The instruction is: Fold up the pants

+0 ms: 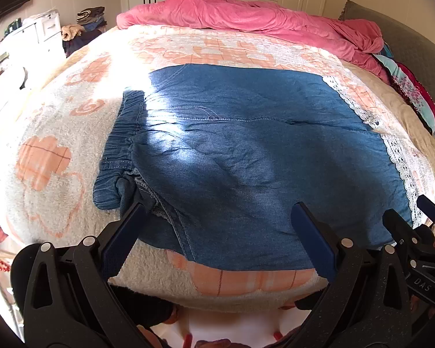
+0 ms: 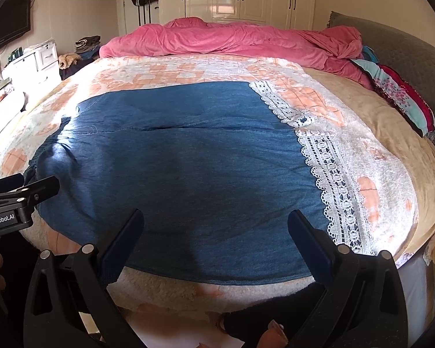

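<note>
While blue denim pants (image 1: 246,150) lie flat across the patterned bed blanket (image 1: 52,156), lace hems (image 2: 330,174) rightward, left gripper (image 1: 217,232) spread wide, holding nothing, right gripper (image 2: 216,232) likewise released, pink duvet (image 2: 232,40) beyond.

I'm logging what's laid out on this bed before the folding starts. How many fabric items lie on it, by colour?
Blue: 1, the denim pants
Pink: 1, the bunched comforter
White and peach: 1, the fleece blanket under the pants
Multicoloured: 1 pile of floral fabrics; pieces in it cannot be counted
Total: 4
</note>
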Demonstrator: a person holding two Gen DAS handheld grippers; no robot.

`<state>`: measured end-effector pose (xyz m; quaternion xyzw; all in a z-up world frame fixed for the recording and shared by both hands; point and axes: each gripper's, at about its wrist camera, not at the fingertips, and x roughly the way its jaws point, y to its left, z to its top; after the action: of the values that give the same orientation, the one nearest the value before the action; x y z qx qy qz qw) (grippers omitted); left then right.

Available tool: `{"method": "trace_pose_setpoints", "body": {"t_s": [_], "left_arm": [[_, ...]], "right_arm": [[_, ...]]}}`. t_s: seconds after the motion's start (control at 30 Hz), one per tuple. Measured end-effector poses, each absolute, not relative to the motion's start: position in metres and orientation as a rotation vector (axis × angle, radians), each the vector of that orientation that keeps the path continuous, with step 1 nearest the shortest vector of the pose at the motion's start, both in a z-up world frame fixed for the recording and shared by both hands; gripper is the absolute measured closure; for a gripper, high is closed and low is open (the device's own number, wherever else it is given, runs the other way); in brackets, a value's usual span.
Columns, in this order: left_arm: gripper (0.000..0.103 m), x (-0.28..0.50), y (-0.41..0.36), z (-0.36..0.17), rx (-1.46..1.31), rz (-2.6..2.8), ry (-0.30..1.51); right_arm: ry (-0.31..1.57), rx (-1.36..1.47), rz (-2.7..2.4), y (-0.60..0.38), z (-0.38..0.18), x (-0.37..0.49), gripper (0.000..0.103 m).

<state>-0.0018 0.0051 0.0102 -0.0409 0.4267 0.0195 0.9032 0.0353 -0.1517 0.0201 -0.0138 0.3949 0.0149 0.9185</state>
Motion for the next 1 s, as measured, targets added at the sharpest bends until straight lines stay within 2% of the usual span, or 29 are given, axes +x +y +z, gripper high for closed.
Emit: {"method": "trace_pose_setpoints", "body": {"t_s": [1.0], "left_arm": [[0.009,0.021,0.034,0.01,-0.133,0.071,0.868]], "right_arm": [[0.82,-0.054,0.082,-0.136,0.016,0.066,0.004]]}}
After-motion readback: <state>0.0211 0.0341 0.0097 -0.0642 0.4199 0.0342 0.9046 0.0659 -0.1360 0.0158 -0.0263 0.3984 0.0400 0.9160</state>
